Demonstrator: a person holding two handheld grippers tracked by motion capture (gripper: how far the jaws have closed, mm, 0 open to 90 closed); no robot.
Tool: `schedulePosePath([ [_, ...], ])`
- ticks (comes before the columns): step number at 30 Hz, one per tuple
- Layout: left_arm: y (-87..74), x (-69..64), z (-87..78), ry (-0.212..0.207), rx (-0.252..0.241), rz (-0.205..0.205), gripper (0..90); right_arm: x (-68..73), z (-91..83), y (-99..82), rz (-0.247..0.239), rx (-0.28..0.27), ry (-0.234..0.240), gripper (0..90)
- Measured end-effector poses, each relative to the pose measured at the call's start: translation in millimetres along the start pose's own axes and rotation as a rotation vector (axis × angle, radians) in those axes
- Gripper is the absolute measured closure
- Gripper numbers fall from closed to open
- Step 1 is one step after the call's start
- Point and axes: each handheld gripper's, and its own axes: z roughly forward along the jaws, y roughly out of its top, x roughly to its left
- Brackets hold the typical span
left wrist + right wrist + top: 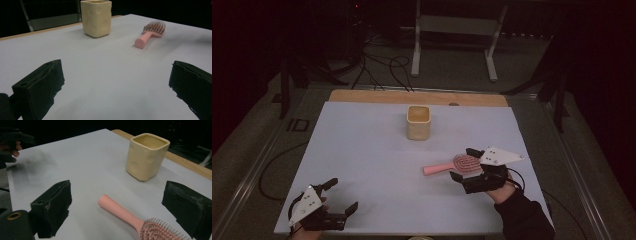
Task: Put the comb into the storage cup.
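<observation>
A pink hairbrush (452,165) lies on the white table mat (372,150), handle pointing left; its bristled head (160,231) sits between the jaws of my right gripper (464,164), which is open around it without closing. The brush (150,32) also shows far off in the left gripper view. A cream square cup (418,122) stands upright near the back middle of the mat, also seen as the cup (146,156) and the cup (96,17). My left gripper (343,196) rests open at the front left corner, nothing between its jaws.
A wooden table edge (417,97) runs along the back of the mat. Beyond it are a metal stand (457,35) and cables (382,65) on the dark floor. The person's other hand (11,148) shows at the far left of the right gripper view.
</observation>
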Motion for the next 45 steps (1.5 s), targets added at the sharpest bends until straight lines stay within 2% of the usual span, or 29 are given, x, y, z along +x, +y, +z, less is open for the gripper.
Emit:
schedulePosePath([
  [6, 0.1, 0.2, 0.7, -0.003, 0.001, 0.002, 0.4, 0.7, 14.0, 4.6, -0.005, 0.009, 0.023, 8.9],
  [11, -0.2, 0.4, 0.5, -0.004, 0.002, 0.000, 0.4, 0.7, 27.3, 7.8, 0.009, 0.009, 0.048, 11.6],
  [21, -0.6, 0.6, 0.8, -0.005, 0.003, -0.002, 0.4, -1.7, 49.6, 14.3, 0.021, 0.040, 0.038, 16.0],
  [28, -0.5, 0.7, 0.9, -0.009, 0.001, -0.004, 0.4, 0.7, 64.5, 15.8, -0.010, 0.077, 0.022, 26.0],
  [31, -0.7, 1.0, 1.0, -0.009, 0.001, -0.005, 0.4, 2.9, 70.6, 15.9, -0.023, 0.096, 0.002, 36.3],
  [40, -0.8, 1.5, 1.1, -0.012, 0.000, -0.008, 0.4, 3.3, 88.1, 13.2, -0.026, 0.136, -0.013, 55.0],
  [45, -1.1, 1.7, 0.9, -0.013, -0.002, -0.010, 0.4, 2.0, 97.4, 12.7, -0.010, 0.150, -0.014, 64.0],
])
